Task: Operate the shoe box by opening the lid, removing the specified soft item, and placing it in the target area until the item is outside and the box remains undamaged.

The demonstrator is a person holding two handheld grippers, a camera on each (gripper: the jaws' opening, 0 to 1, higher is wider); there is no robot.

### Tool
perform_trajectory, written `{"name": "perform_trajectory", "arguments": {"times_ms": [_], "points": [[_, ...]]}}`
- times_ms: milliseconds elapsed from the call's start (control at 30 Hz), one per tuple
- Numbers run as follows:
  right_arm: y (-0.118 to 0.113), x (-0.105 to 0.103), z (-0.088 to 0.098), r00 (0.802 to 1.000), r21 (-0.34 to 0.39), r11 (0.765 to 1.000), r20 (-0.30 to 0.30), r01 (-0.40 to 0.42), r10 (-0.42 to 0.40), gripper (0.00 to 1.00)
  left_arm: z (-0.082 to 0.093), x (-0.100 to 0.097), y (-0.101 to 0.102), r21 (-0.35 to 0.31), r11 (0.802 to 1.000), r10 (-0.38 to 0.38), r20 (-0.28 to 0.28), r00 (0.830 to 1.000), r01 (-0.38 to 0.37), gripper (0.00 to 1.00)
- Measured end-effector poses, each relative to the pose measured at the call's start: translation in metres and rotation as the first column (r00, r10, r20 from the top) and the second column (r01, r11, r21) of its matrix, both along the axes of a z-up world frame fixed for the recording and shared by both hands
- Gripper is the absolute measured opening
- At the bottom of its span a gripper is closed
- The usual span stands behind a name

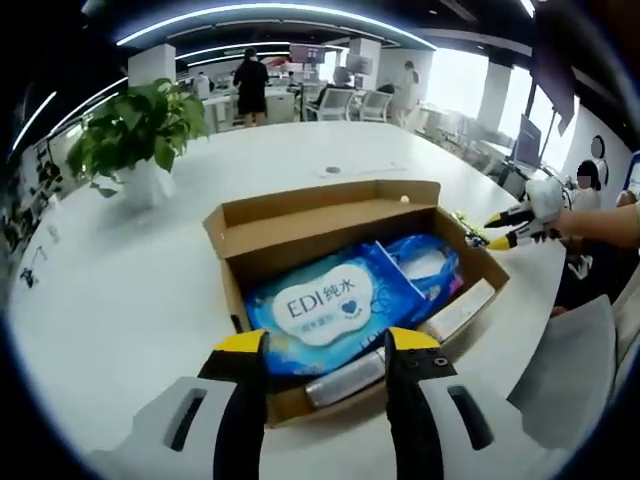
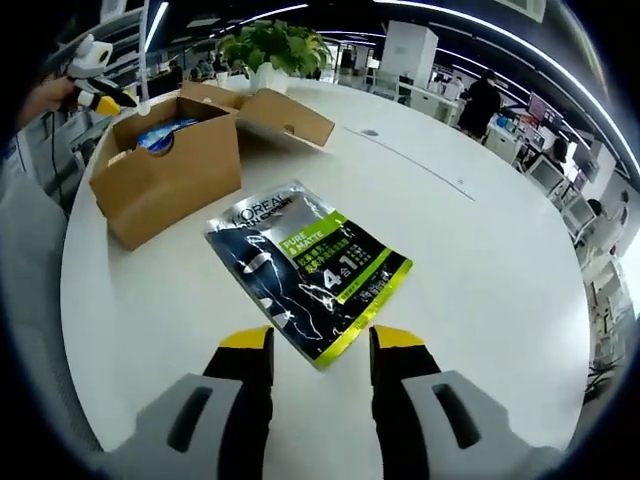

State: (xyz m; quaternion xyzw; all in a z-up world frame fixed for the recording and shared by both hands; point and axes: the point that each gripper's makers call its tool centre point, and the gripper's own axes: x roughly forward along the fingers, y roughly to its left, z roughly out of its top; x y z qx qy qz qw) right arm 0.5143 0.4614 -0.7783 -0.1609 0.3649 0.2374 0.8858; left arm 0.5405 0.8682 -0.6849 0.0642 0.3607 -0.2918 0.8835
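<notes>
An open-plan office: a large white counter [image 1: 120, 290] with a potted plant [image 1: 135, 135], rows of desks and office chairs [image 1: 335, 100] beyond, long ceiling strip lights [image 1: 270, 10], people standing far off

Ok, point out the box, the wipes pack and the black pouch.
box [image 1: 322, 205]: left gripper view, inside of the open lid.
wipes pack [image 1: 325, 303]: left gripper view, white label.
black pouch [image 2: 305, 265]: right gripper view, its middle.
</notes>
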Motion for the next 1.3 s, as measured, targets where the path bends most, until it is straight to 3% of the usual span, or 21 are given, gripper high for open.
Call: {"name": "perform_trajectory", "arguments": {"times_ms": [333,767,1033,1100,1300], "points": [[0.019,-0.003,0.031,0.999,0.044,0.999,0.047,-0.007,0.005,0.35,-0.005,0.001,0.025,0.031,0.997,0.075,0.002,0.997,-0.075,0.4],[0.064,0.002,0.07,0.992,0.097,0.992,0.101,-0.082,0.072,0.36,-0.021,-0.002,0.047,0.064,0.986,0.153,-0.024,0.988,-0.151,0.33],[0.097,0.005,0.077,0.983,0.08,0.985,0.117,-0.151,0.141,0.34,-0.034,-0.007,0.049,0.045,0.979,0.203,-0.071,0.977,-0.2,0.16],[0.104,0.006,0.079,0.981,0.081,0.983,0.123,-0.164,0.153,0.34,-0.034,-0.006,0.049,0.015,0.974,0.225,-0.073,0.972,-0.224,0.15],[0.118,0.01,0.082,0.978,0.095,0.98,0.132,-0.176,0.163,0.34,-0.036,-0.004,0.052,0.005,0.968,0.251,-0.074,0.965,-0.251,0.12]]}}
